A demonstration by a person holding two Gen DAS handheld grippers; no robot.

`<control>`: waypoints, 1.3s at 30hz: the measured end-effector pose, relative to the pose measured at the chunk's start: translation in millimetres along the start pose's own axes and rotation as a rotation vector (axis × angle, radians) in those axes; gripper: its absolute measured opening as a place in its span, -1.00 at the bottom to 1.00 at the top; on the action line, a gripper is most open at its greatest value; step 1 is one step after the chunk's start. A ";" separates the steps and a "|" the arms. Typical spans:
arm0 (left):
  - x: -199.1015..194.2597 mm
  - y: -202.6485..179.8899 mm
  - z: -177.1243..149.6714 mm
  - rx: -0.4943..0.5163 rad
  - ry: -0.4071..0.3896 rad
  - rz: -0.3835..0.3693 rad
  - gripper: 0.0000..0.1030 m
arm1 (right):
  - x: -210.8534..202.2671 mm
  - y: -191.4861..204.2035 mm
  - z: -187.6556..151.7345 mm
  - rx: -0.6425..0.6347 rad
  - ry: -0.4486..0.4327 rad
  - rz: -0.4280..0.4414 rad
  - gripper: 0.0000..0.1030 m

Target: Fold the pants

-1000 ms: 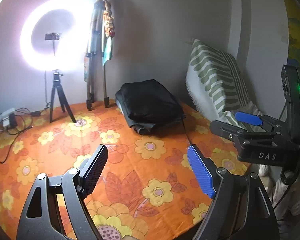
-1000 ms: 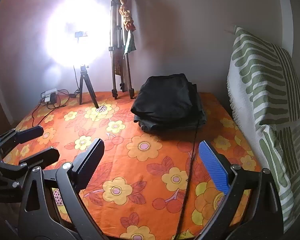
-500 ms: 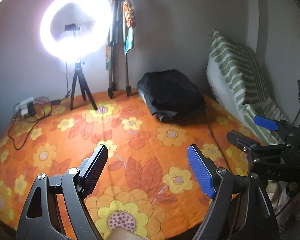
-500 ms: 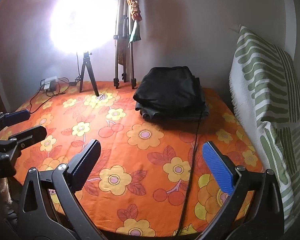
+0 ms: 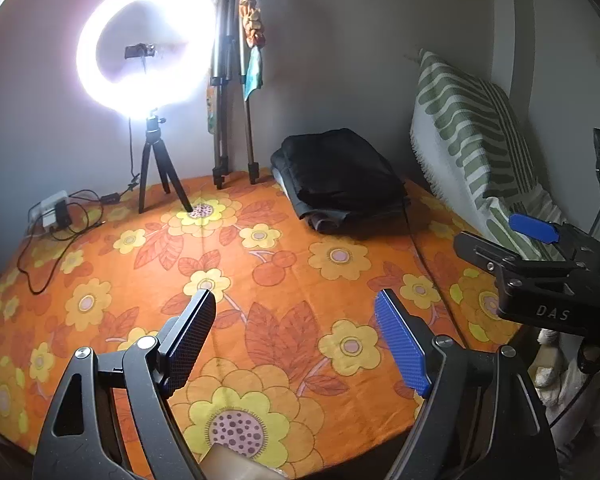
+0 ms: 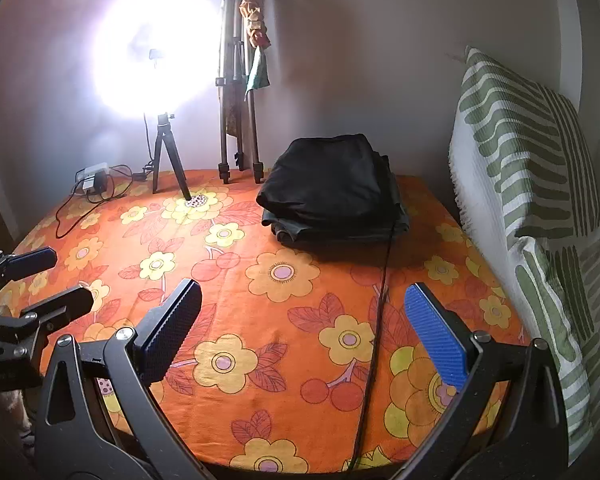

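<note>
The left gripper [image 5: 296, 336] has swung its view leftward over the past second, centring the orange floral cloth [image 5: 260, 280]; the pants [image 5: 340, 178] lie folded, well ahead and slightly right, so folding looks finished. Both it and the right gripper [image 6: 300, 332] tilt downward, jaws wide and empty.

Pants [image 5: 340, 176] right of tripods [image 5: 232, 120]
</note>
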State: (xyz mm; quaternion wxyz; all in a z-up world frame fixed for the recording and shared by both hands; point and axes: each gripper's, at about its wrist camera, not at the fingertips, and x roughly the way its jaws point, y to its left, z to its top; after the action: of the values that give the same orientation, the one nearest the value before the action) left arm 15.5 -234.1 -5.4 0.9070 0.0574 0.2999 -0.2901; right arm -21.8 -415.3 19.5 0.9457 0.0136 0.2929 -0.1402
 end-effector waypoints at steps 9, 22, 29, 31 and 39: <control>-6.8 -2.3 1.0 -0.003 -0.028 0.006 0.59 | 1.0 -0.2 1.7 0.006 0.001 0.004 1.00; -13.1 -1.2 1.0 0.001 -0.046 0.030 0.59 | 2.2 3.9 2.4 0.001 0.001 0.007 1.00; -15.3 -0.4 1.3 0.000 -0.052 0.037 0.59 | 3.7 5.2 3.1 0.005 0.002 0.008 1.00; -15.5 0.0 1.1 0.001 -0.052 0.038 0.59 | 3.9 5.7 3.3 0.005 0.002 0.009 1.00; -15.9 0.7 0.4 0.001 -0.053 0.047 0.59 | 3.2 7.6 2.9 0.005 0.002 0.008 1.00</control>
State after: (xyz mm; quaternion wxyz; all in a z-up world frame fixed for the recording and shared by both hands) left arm 5.7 -225.7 4.0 0.9212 0.0572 0.2740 -0.2700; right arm -15.6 -409.1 19.7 0.9459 0.0174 0.2936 -0.1372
